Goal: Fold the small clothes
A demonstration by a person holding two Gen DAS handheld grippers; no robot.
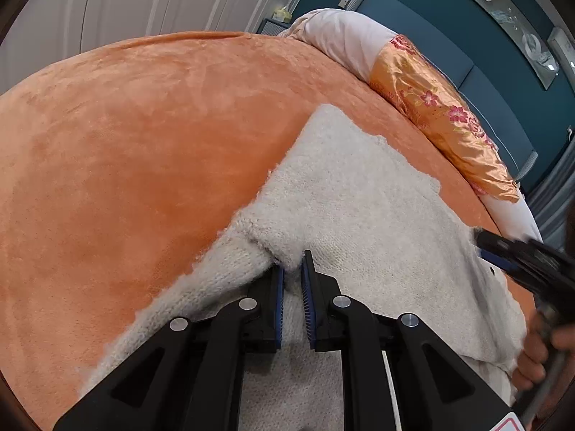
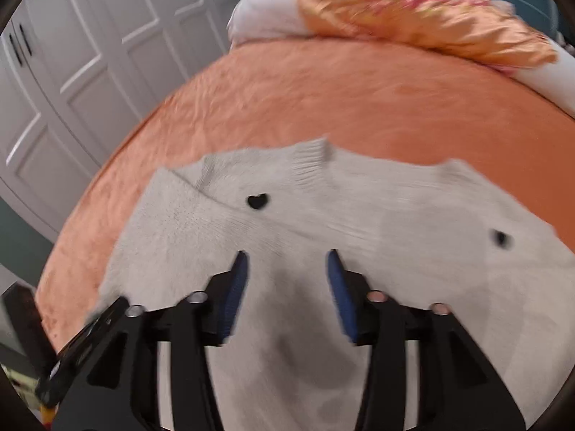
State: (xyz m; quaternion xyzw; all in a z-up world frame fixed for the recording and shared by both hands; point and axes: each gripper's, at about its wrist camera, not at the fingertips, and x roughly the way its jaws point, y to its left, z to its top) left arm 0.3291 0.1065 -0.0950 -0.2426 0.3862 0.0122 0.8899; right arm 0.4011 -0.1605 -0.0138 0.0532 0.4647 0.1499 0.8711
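Note:
A cream knit sweater (image 1: 359,208) lies spread on the orange plush bedcover (image 1: 125,151). My left gripper (image 1: 293,264) is shut on a raised fold at the sweater's left edge, with cloth pinched between its blue pads. In the right wrist view the sweater (image 2: 287,215) shows a ribbed collar and two black heart buttons (image 2: 257,201). My right gripper (image 2: 287,262) hovers over the sweater's middle, open, with nothing between its fingers. The same gripper, blurred and held by a hand (image 1: 539,355), shows at the right edge of the left wrist view over the sweater's right side.
A white bolster with an orange floral satin cover (image 1: 431,100) lies along the bed's far side, against a teal headboard (image 1: 413,18). White panelled wardrobe doors (image 2: 90,54) stand past the bed's left edge. The bedcover (image 2: 323,107) stretches beyond the sweater.

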